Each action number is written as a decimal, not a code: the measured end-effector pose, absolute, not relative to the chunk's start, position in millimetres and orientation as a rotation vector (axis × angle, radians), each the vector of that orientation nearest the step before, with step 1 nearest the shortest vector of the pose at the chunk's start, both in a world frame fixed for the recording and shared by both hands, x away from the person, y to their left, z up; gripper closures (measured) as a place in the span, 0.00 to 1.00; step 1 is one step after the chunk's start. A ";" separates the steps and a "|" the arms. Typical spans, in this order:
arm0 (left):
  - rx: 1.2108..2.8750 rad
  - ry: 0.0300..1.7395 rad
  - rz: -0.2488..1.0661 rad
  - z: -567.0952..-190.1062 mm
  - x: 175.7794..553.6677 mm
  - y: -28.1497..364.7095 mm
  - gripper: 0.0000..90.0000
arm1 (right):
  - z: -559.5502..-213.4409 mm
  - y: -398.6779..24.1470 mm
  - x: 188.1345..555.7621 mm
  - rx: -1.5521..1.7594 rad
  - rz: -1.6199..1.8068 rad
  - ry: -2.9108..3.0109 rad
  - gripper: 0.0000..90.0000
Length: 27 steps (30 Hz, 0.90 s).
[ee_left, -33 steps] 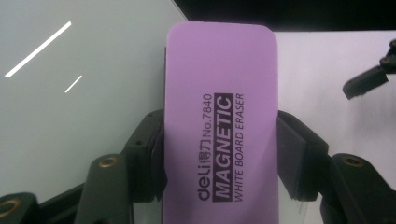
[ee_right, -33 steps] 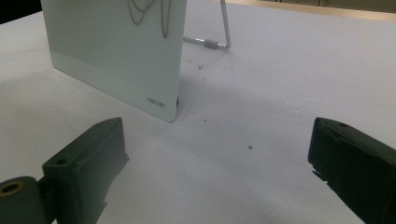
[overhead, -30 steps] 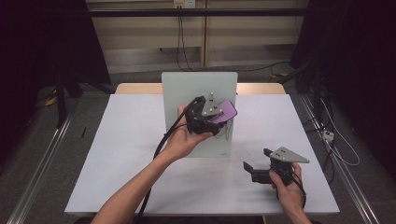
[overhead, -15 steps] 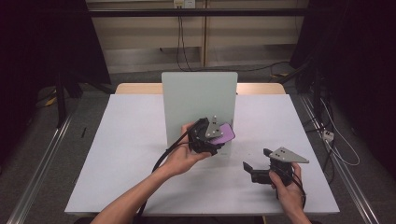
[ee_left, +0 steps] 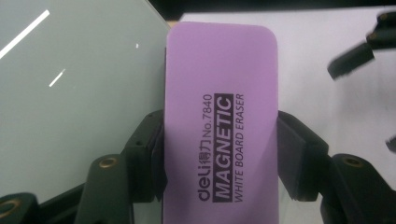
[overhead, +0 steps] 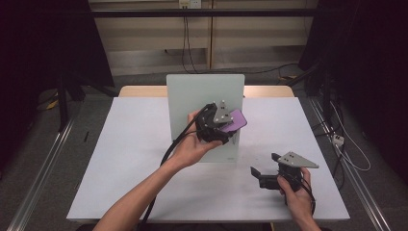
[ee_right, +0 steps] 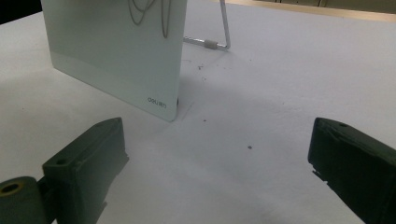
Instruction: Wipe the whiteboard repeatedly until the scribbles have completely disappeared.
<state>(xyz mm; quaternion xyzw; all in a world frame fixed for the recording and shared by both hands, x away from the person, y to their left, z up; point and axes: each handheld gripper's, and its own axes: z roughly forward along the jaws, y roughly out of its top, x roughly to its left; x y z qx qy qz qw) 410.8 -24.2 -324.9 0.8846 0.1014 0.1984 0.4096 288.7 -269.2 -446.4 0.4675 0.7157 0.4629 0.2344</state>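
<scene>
Looking down on a white bench [overhead: 125,159] with a pale green glass board [overhead: 204,98] standing upright near the middle of its far edge, propped from behind on a thin wire stand [ee_right: 219,28]. Left tongs [overhead: 230,126] raised in front of the board's right half, clamped on a purple eraser [overhead: 235,121] across its width, the eraser's free end sticking out toward the right. Seen close in the left gripper view: eraser [ee_left: 219,116] lengthwise between the two black jaws, printed "deli No.7840 MAGNETIC WHITE BOARD ERASER", with the board's face [ee_left: 70,93] just to its left; whether eraser and board touch cannot be told. Black cable [overhead: 168,149] trailing from the left tongs down along the forearm toward the near edge. Right tongs [overhead: 263,163] held low near the bench's near right corner, spread wide with nothing between them, pointing left toward the board's lower right corner [ee_right: 168,105], where a small "deli" mark sits. Few dark specks [ee_right: 250,147] on the bench surface between the jaws and the board.
</scene>
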 end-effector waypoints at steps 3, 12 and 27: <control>2.236 0.243 0.521 -327.2 408.9 -27.1 0.46 | -446.3 -269.3 288.6 1.283 1.271 1.965 0.04; 2.334 0.179 0.499 -367.7 390.8 -39.2 0.46 | -446.2 -269.2 288.0 1.282 1.269 1.966 0.05; 2.343 0.231 0.419 -369.3 393.2 -37.1 0.46 | -446.2 -269.6 288.2 1.285 1.269 1.965 0.05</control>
